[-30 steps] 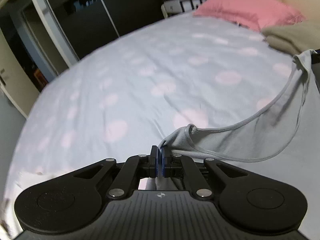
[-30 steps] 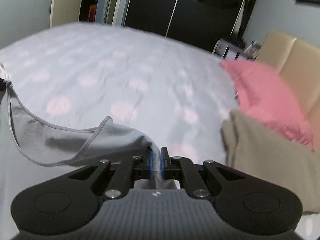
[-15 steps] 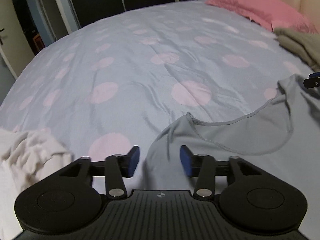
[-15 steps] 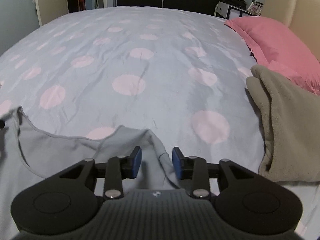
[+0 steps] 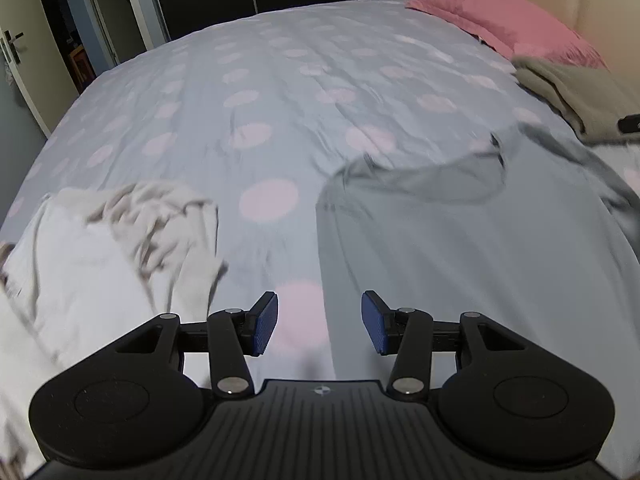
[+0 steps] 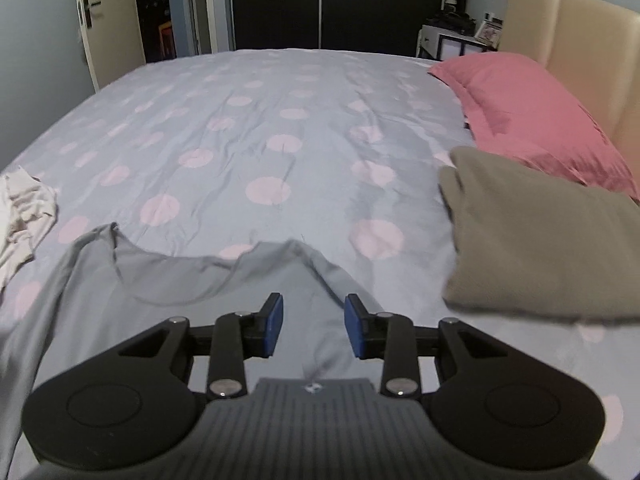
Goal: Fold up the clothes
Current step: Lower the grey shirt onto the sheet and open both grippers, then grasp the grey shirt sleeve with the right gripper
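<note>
A grey top (image 5: pixel 460 248) lies spread flat on the bed, neckline away from me; it also shows in the right wrist view (image 6: pixel 168 280). My left gripper (image 5: pixel 319 328) is open and empty, hovering over the bedcover at the top's left edge. My right gripper (image 6: pixel 314 326) is open and empty above the top's right shoulder. A crumpled white garment (image 5: pixel 100 248) lies to the left; it also shows at the left edge of the right wrist view (image 6: pixel 22 208).
The bed has a grey cover with pink dots (image 6: pixel 280 128). A folded olive-brown garment (image 6: pixel 540 236) sits to the right, beside a pink pillow (image 6: pixel 528 120) and beige headboard (image 6: pixel 580 40). Dark wardrobe doors (image 6: pixel 320 4) stand beyond the bed.
Both grippers were shut on the grey top's shoulders and held it up. They opened, the top dropped flat on the bed, and both grippers pulled back; the left one shifted left.
</note>
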{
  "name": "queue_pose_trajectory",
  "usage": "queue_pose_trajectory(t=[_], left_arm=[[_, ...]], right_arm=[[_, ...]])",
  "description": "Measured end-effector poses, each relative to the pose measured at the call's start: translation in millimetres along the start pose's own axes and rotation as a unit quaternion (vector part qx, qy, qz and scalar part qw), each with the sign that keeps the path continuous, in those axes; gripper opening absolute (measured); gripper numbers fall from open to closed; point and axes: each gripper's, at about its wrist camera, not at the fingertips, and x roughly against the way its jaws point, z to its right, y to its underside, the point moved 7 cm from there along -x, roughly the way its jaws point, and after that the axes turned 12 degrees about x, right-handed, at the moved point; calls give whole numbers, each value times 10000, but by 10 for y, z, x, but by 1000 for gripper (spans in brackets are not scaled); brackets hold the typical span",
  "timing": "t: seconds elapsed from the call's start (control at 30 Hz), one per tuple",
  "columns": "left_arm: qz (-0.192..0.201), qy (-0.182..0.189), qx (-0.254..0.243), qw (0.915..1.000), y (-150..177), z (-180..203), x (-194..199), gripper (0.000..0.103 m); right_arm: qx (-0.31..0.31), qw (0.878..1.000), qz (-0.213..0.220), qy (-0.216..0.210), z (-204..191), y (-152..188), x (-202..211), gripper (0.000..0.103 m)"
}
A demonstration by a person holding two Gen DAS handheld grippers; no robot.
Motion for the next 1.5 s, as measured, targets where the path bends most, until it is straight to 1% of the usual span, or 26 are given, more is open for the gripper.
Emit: queue_pose_trajectory(t=[0.1, 0.2, 0.3, 0.33, 0.47, 0.53, 0.57, 0.6, 0.63, 0.7, 0.87, 0.9, 0.97, 1.0, 1.03, 1.07, 1.1, 1.13, 1.27, 1.3, 1.4, 1.5], left_arm=[[-105, -37, 19, 9999, 249, 12, 148, 43], [-232, 47, 105, 9997, 489, 37, 261, 43], [-303, 71, 122, 9994, 677, 69, 318, 43], [-334, 73, 139, 9993, 743, 77, 328, 43], [-599, 17, 250, 9979, 1001, 54, 277, 43], [-726, -12, 373, 9967, 1091, 21, 243, 43], [-789, -27, 435, 9959, 1136, 5, 227, 43], [-850, -39, 496, 9951, 1180, -10, 210, 43], [-889, -36, 545, 9945, 1215, -14, 196, 43], [-968, -31, 639, 9932, 1283, -20, 167, 43], [-1140, -67, 548, 9919, 1397, 25, 87, 43], [-1158, -64, 537, 9918, 1408, 35, 81, 43], [-1202, -76, 513, 9914, 1430, 46, 63, 43], [-1228, -92, 501, 9911, 1442, 46, 52, 43], [-1264, -122, 489, 9907, 1454, 43, 41, 43], [-1307, -146, 483, 9901, 1469, 39, 30, 43], [-1354, -166, 497, 9894, 1484, 24, 16, 43], [-1373, -172, 536, 9889, 1492, 11, 11, 43], [-1425, -180, 650, 9875, 1506, -18, -4, 43], [-1431, -184, 655, 9874, 1504, -16, -4, 43], [-1444, -185, 670, 9871, 1500, -15, -7, 43], [-1454, -181, 686, 9868, 1498, -16, -12, 43]], right_arm=[[24, 10000, -81, 25, 101, 288, 286, 37], [179, 9996, -188, 128, 192, 575, 491, 37], [252, 9991, -294, 194, 288, 869, 606, 38], [188, 9990, -368, 167, 323, 977, 617, 38], [-87, 9971, -753, 38, 422, 1422, 527, 40], [-194, 9958, -897, -28, 439, 1579, 461, 43], [-277, 9951, -940, -91, 440, 1631, 433, 45], [-366, 9944, -979, -164, 434, 1673, 407, 50], [-453, 9935, -1017, -236, 429, 1713, 381, 51], [-553, 9920, -1094, -292, 415, 1774, 326, 52], [-856, 9884, -1206, -352, 412, 1844, 165, 51], [-918, 9876, -1225, -361, 412, 1854, 132, 50], [-961, 9857, -1332, -384, 384, 1889, 74, 43], [-905, 9850, -1420, -367, 360, 1910, 58, 30], [-849, 9843, -1508, -350, 336, 1932, 42, 15], [-794, 9835, -1592, -334, 313, 1952, 28, 11], [-766, 9838, -1588, -327, 303, 1939, 49, 3], [-814, 9842, -1540, -301, 330, 1899, 98, 2], [-1115, 9843, -1353, -210, 479, 1739, 305, 1], [-1165, 9841, -1338, -122, 526, 1713, 349, 1], [-1151, 9845, -1284, 336, 710, 1642, 432, 1], [-1237, 9816, -1279, 695, 928, 1611, 444, 1]])
